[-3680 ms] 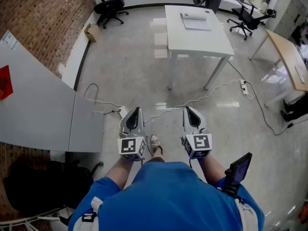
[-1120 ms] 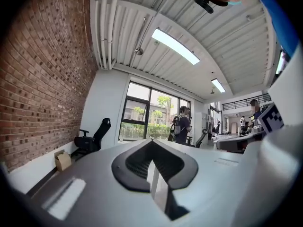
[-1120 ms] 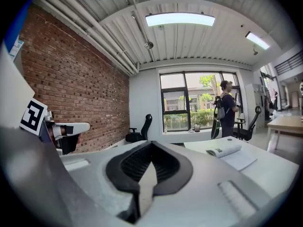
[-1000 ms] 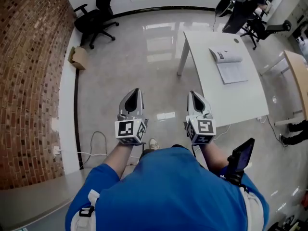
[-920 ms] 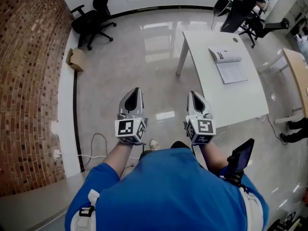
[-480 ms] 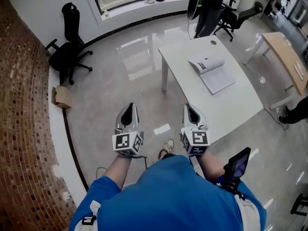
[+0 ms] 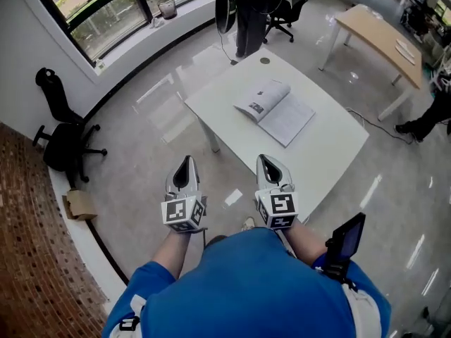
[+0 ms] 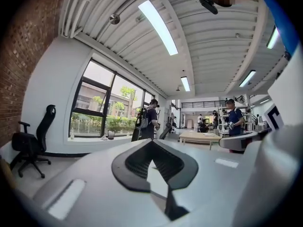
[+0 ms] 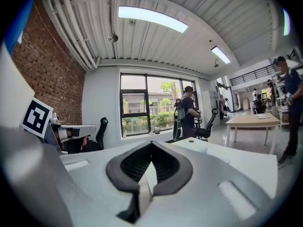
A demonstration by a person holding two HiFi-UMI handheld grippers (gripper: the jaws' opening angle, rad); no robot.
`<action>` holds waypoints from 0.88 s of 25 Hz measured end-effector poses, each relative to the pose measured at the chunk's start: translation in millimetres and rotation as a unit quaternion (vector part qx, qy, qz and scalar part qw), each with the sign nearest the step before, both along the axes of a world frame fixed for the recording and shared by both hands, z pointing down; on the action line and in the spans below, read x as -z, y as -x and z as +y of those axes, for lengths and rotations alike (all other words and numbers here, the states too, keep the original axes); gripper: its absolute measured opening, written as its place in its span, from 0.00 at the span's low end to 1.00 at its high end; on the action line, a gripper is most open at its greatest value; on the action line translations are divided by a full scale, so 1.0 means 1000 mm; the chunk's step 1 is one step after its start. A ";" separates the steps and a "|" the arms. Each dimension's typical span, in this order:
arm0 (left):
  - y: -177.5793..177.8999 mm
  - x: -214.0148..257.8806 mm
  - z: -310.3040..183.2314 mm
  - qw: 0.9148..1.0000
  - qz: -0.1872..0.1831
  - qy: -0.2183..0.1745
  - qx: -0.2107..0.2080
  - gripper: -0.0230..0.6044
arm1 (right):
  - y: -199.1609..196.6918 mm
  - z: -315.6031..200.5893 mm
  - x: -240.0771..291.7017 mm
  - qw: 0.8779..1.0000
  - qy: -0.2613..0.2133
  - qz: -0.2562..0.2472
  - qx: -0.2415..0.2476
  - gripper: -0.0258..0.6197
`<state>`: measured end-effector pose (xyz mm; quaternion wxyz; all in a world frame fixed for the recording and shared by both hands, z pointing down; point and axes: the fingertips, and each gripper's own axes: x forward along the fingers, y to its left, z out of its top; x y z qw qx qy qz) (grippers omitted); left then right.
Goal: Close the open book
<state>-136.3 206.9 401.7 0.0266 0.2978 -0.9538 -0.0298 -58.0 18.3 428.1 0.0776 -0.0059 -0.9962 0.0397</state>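
Both tongs clenched, nothing between the jaws: left gripper [image 7: 184, 166] and right gripper [image 7: 266, 164] held side by side. A small brown cardboard box [image 7: 79, 204] sits on the floor well left of the left gripper; its contents are not discernible. The open white paper book [image 7: 273, 111] lies on the white rectangular table [image 7: 331, 146], ahead of the right gripper and well apart from it — left pages arched up, right pages flat.

Bright, even light comes from ceiling strips [image 8: 158, 27] and windows [image 7: 106, 5]. The floor [image 7: 162, 111] shows glare. Gripper views bend at the edges.
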 end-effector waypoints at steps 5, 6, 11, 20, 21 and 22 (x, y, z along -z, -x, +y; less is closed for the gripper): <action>0.032 -0.001 -0.050 0.998 0.004 0.007 -0.066 0.05 | 0.006 -0.035 0.000 0.998 0.002 0.011 -0.060 0.04; 0.038 0.000 -0.058 0.997 0.004 0.009 -0.078 0.05 | 0.008 -0.039 0.000 0.997 0.001 0.012 -0.071 0.04; 0.076 -0.009 -0.090 0.990 0.003 0.010 -0.143 0.05 | 0.025 -0.058 -0.005 0.991 -0.001 0.020 -0.130 0.04; 0.145 -0.019 -0.111 0.963 0.028 0.007 -0.266 0.05 | 0.065 -0.048 -0.004 0.968 -0.013 0.041 -0.249 0.04; 0.153 -0.019 -0.111 0.960 0.029 0.006 -0.278 0.05 | 0.070 -0.045 -0.003 0.965 -0.014 0.043 -0.260 0.04; 0.160 -0.019 -0.112 0.957 0.030 0.006 -0.288 0.05 | 0.076 -0.043 -0.002 0.962 -0.014 0.044 -0.271 0.04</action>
